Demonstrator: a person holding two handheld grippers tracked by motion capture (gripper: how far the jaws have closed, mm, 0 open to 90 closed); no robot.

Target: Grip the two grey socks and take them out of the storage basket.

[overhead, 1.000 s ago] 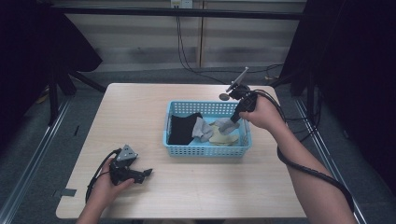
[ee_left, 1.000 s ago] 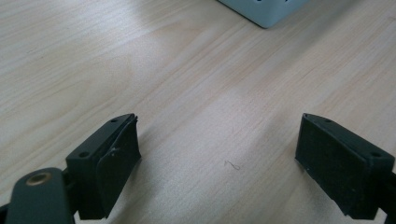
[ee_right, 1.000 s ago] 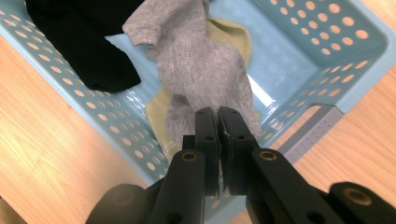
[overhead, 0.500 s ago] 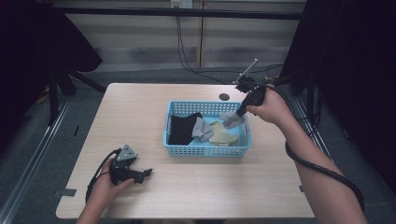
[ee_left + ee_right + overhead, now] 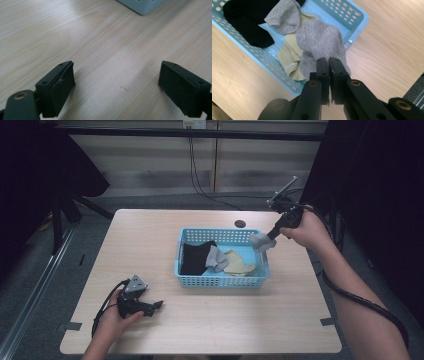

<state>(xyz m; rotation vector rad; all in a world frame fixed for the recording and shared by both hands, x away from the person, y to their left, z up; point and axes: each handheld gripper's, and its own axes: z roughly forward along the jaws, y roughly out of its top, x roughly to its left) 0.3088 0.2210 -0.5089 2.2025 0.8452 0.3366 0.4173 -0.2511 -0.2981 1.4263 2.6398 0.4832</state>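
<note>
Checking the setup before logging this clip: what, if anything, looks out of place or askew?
Nothing stands out. The blue basket sits flat on the table; the right gripper holds a grey sock above it, the left gripper rests open.

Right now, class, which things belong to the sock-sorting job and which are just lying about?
In the job:
right gripper, holding a grey sock
blue basket
black sock
yellowish sock
second grey sock

Lying about:
left gripper, open on the table

1. The left claw (image 5: 156,305) lies low at the person's near left, held by the left hand (image 5: 117,312), jaws spread wide apart.
2. The right claw (image 5: 329,62) is raised on an outstretched right arm, jaws pinched together on grey cloth.
</note>
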